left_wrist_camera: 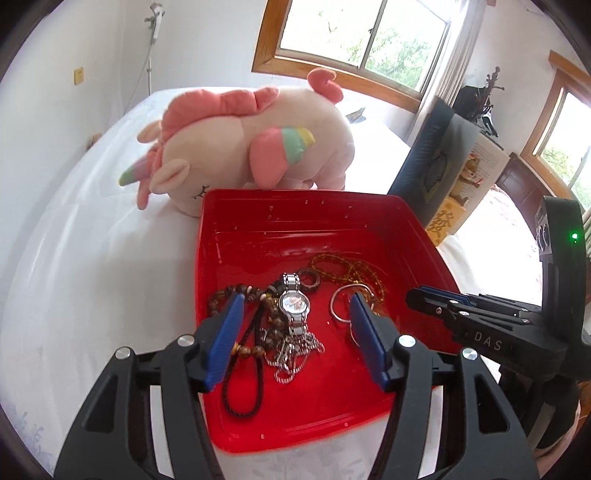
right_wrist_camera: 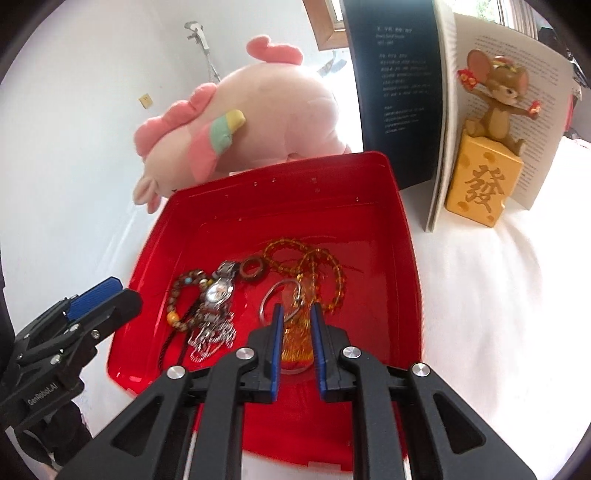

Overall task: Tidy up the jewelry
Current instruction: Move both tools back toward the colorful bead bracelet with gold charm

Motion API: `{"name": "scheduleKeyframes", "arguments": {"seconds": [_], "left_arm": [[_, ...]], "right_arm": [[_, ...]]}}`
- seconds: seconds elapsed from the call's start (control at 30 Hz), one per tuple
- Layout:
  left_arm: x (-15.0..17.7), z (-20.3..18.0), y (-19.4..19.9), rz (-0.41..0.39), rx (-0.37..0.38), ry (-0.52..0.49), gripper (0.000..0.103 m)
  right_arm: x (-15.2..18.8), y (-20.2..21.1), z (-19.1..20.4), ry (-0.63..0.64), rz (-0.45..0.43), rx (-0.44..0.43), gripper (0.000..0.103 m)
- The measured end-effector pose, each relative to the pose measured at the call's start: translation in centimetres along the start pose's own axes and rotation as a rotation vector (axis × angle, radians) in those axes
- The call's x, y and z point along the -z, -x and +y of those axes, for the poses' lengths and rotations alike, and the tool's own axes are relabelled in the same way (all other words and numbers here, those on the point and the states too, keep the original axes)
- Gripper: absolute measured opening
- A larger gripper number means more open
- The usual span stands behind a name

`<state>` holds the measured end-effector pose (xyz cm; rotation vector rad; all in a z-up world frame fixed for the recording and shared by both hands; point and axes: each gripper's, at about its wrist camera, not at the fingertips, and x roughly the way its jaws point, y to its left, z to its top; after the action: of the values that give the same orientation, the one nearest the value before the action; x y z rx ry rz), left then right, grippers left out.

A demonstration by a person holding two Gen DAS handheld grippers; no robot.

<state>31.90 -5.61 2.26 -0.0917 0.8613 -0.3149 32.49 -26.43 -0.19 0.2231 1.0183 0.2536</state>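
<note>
We hold both grippers above the red tray [left_wrist_camera: 417,236] on the white bed, where all the jewelry lies gathered. Our left gripper [left_wrist_camera: 295,328] stands wide and empty over the one silver watch [left_wrist_camera: 293,303]; our right gripper [right_wrist_camera: 297,332] is narrowly parted, gripping nothing, above the amber bead necklace [right_wrist_camera: 325,266]. We also count one wooden-bead bracelet [right_wrist_camera: 181,291], one brown ring [right_wrist_camera: 254,268], one silver bangle [right_wrist_camera: 269,299], one silver chain [left_wrist_camera: 295,354].

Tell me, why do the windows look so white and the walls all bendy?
Left wrist view: daylight overexposes the window, and the fisheye lens curves the wall and dark corners. Right wrist view: the red tray shines with glare, and the edges look blurry.
</note>
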Motion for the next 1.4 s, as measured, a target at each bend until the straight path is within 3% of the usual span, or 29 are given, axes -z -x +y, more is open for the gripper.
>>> {"name": "scheduleKeyframes", "arguments": {"seconds": [0.23, 0.43, 0.57, 0.63, 0.7, 0.9, 1.03, 1.2, 1.4], "left_arm": [[2.7, -0.8, 4.0, -0.051, -0.044, -0.021, 0.078], [5.2, -1.5, 7.2, -0.089, -0.064, -0.040, 0.090], [6.6, -2.3, 9.2, -0.105, -0.061, -0.060, 0.091], [7.1, -2.5, 9.9, -0.110, -0.062, -0.066, 0.091], [7.8, -2.8, 10.7, -0.109, -0.054, -0.070, 0.092], [9.6, -3.4, 12.9, -0.123, -0.043, -0.077, 0.094], [11.0, -3.5, 13.8, -0.107, -0.028, -0.084, 0.095], [13.4, -3.1, 13.3, -0.011, 0.024, -0.064, 0.096], [16.5, -3.2, 12.0, 0.075, 0.003, -0.087, 0.096]], "right_arm": [[2.4, 3.0, 0.5, 0.037, -0.031, 0.013, 0.018], [5.3, 6.1, 1.1, 0.080, -0.062, 0.026, 0.038], [6.9, 7.8, 1.6, 0.100, -0.076, 0.032, 0.062], [7.9, 8.8, 1.9, 0.116, -0.092, 0.038, 0.066], [8.6, 9.5, 2.1, 0.123, -0.100, 0.036, 0.078], [10.8, 11.5, 2.4, 0.135, -0.121, 0.029, 0.092], [12.7, 12.8, 2.3, 0.127, -0.126, 0.044, 0.095], [15.7, 14.0, 2.0, 0.145, -0.104, 0.028, 0.095], [19.2, 15.1, 1.0, 0.144, -0.080, 0.021, 0.094]]}}
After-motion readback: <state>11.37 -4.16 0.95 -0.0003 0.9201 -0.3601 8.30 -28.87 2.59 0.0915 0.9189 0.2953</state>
